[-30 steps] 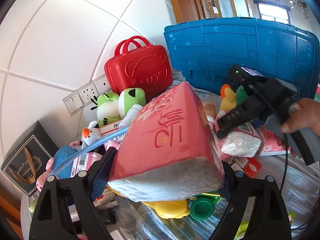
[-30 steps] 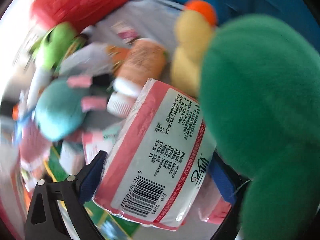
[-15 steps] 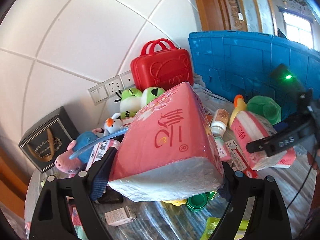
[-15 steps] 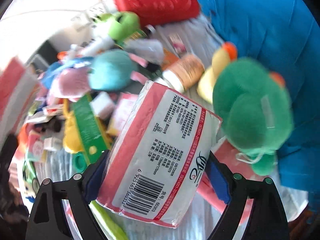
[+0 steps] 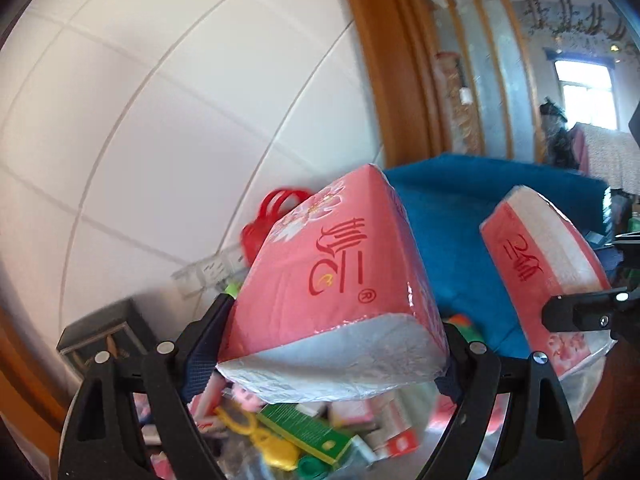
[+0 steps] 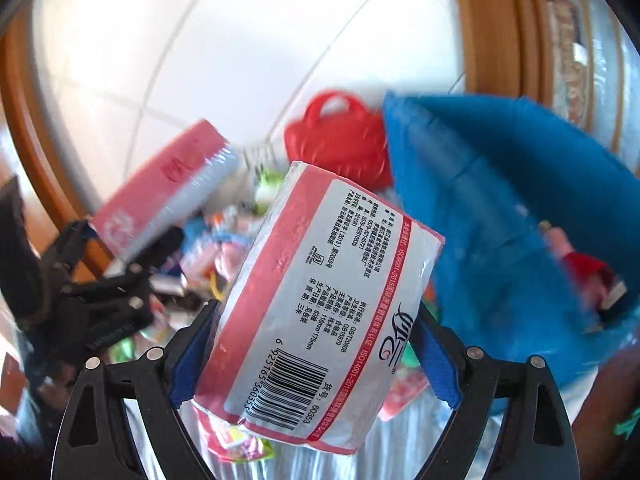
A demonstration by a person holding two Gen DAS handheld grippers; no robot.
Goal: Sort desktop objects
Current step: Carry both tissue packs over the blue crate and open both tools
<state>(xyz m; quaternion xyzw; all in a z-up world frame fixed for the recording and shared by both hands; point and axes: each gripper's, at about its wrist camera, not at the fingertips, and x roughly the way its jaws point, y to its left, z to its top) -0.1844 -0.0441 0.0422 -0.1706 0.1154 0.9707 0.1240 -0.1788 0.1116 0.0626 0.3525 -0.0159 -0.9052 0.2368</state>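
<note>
My left gripper (image 5: 320,344) is shut on a pink tissue pack (image 5: 336,280) and holds it high above the cluttered table. My right gripper (image 6: 312,356) is shut on a second pink and white tissue pack (image 6: 316,312), barcode side facing the camera. In the left wrist view this second pack (image 5: 540,264) and the right gripper's fingers (image 5: 580,314) show at the right. In the right wrist view the left gripper (image 6: 92,280) and its pack (image 6: 168,188) show at the left. A blue crate (image 6: 500,208) stands behind and right of both packs.
A red toy suitcase (image 6: 340,140) stands against the white tiled wall beside the blue crate (image 5: 452,208). Below lie many small items, among them a green box (image 5: 308,432) and yellow toy (image 5: 276,456). A dark box (image 5: 104,336) stands at the left.
Both grippers have risen and tilted up with their tissue packs. The table's clutter has dropped low in both views, and wall and crate now fill the background.
</note>
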